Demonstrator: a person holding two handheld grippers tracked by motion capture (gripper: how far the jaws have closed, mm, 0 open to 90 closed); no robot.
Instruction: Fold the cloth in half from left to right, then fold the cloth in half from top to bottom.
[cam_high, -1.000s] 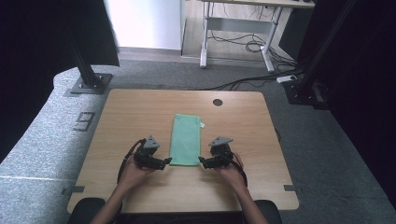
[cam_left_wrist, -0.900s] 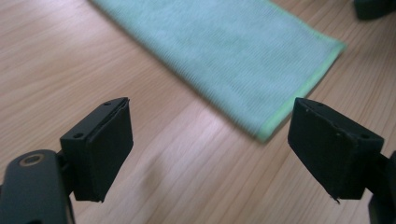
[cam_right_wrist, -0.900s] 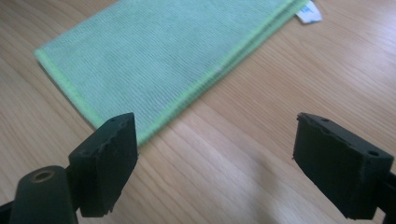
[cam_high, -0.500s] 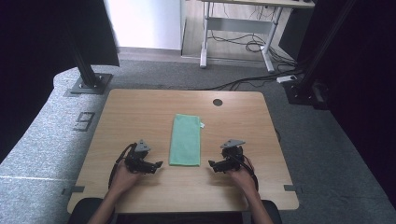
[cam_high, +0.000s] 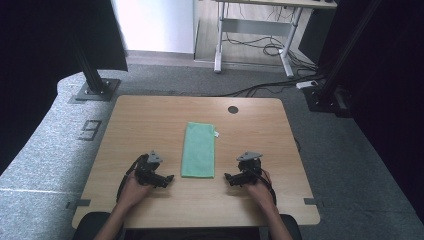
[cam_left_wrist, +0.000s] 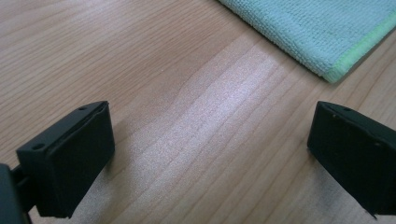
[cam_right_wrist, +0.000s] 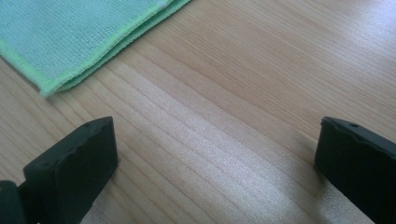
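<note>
A folded green cloth (cam_high: 199, 149) lies flat a little below the middle of the high view, on a light wooden table (cam_high: 150, 120). It is a long narrow rectangle, running from the centre of the frame down toward the lower edge, with a small white tag at its upper right corner. In the left gripper view the cloth (cam_left_wrist: 322, 32) fills the upper right corner, showing a looped weave and a brighter green hem along its folded edge. In the right gripper view the cloth (cam_right_wrist: 70, 32) sits in the upper left, where two stacked layers show at the hem.

The left gripper (cam_high: 167, 178) rests low on the table just left of the cloth's lower end, its jaws spread wide, having just been opening, with only bare wood between them. The right gripper (cam_high: 230, 178) sits just right of that same end, jaws likewise wide and empty.

Neither gripper touches the cloth. Bare tabletop stretches to the left, right and above the cloth; a round hole (cam_high: 233, 109) sits near the upper right edge.
</note>
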